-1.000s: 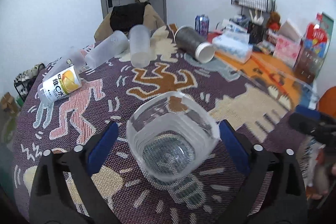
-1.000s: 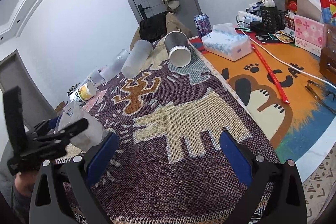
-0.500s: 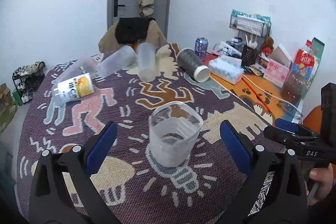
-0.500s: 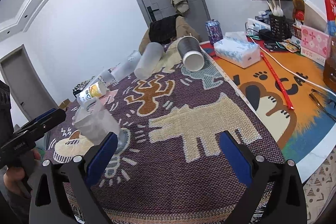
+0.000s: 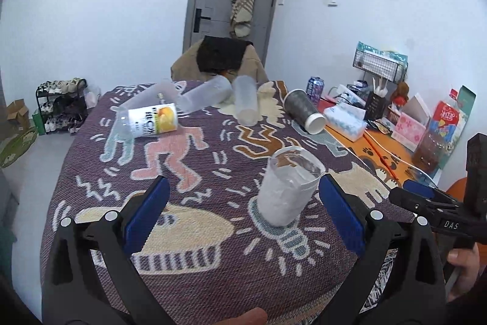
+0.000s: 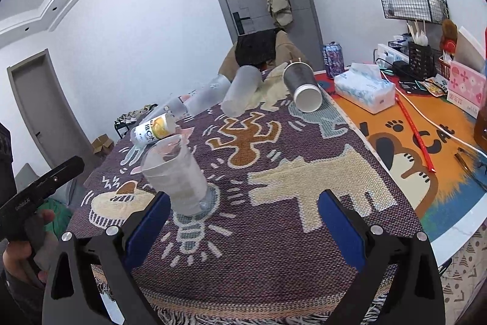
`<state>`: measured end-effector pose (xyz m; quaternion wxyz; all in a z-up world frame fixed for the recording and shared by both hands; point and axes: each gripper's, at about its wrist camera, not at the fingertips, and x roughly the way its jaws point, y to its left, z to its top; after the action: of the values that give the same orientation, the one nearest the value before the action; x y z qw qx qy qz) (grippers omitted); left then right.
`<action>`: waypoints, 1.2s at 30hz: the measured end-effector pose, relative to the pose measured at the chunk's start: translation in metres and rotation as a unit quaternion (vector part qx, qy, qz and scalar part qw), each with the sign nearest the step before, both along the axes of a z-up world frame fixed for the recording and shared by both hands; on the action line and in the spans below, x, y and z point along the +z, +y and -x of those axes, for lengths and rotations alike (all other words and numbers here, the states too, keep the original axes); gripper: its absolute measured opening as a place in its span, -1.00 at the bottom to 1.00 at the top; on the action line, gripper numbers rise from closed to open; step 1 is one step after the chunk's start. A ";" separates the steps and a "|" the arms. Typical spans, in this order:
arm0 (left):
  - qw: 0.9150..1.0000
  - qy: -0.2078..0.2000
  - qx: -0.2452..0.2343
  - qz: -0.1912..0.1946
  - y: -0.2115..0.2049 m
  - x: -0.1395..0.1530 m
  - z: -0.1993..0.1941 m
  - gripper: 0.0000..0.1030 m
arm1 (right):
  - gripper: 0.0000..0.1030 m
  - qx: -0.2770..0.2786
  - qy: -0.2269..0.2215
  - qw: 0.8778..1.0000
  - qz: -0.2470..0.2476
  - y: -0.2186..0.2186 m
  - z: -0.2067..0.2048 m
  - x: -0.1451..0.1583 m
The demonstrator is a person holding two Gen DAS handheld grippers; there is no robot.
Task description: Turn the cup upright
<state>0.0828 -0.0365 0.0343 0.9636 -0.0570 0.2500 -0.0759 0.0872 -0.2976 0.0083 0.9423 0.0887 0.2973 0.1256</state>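
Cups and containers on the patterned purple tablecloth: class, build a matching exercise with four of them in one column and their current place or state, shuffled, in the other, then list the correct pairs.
Column 1
1. Frosted clear plastic cup
2. Dark grey paper cup with white rim
3. Purple drink can
4. White tissue box

Column 2
A. Lying on its side, mouth towards the cameras
B. Standing far back, beside the dark cup
C. Standing upright on the lightbulb drawing
D. Resting on the orange mat

Pairs: 1-C, 2-A, 3-B, 4-D
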 end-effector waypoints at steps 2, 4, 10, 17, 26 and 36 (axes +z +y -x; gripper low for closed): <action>1.000 -0.003 0.006 0.002 0.006 0.000 0.006 0.89 | 0.85 0.005 -0.002 1.000 0.003 0.005 0.003 0.001; 1.000 -0.006 0.014 0.005 0.013 -0.001 0.014 0.89 | 0.85 0.009 -0.005 1.000 0.005 0.010 0.006 0.003; 0.999 -0.017 0.037 0.001 0.028 -0.002 0.034 0.89 | 0.85 0.021 -0.007 1.000 -0.003 0.017 0.017 0.003; 0.998 -0.025 0.054 0.018 0.045 -0.004 0.056 0.89 | 0.85 0.033 -0.010 0.999 0.005 0.025 0.028 -0.002; 0.998 -0.026 0.055 0.003 0.044 -0.008 0.065 0.89 | 0.85 0.039 -0.021 0.999 0.011 0.030 0.032 -0.002; 0.998 -0.024 0.049 -0.005 0.040 -0.009 0.063 0.89 | 0.85 0.036 -0.018 0.999 0.011 0.028 0.029 -0.007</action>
<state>0.0195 0.0034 0.0249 0.9723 -0.0622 0.2237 -0.0286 0.0583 -0.2695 0.0018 0.9432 0.0649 0.2850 0.1578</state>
